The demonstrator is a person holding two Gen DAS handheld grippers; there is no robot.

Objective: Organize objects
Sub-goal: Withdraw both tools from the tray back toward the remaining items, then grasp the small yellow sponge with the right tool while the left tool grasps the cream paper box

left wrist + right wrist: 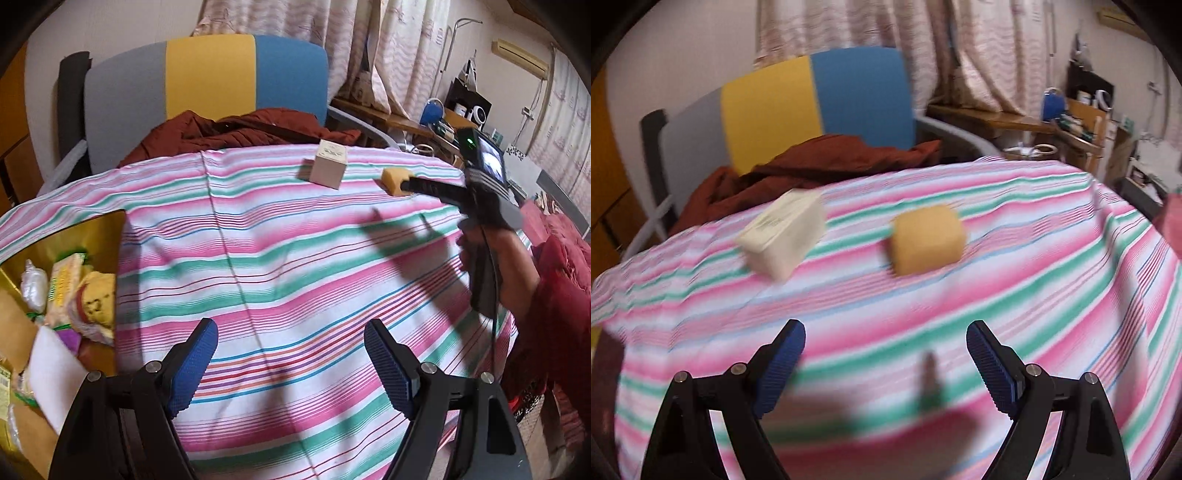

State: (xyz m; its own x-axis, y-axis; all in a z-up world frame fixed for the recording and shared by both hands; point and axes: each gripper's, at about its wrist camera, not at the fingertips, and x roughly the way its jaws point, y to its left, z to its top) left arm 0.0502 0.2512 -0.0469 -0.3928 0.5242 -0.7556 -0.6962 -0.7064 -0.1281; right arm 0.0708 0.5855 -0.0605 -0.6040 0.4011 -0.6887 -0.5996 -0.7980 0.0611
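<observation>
One yellow sponge block (926, 240) and one pale cardboard box (783, 236) lay near the far edge of the striped tablecloth (1015, 258), open cloth before them; the left gripper (291, 363) and right gripper (886, 363) gaped wide, both empty.

The left gripper (290, 363) is seen at the bottom of the frame, jaws spread over a striped cloth (280, 258). A beige box (328, 167) and a yellow sponge (394, 180) are placed in the upper centre. At right, the right gripper (424, 184) is held just beside the sponge. An open box (110, 229) is filled at left.
</observation>
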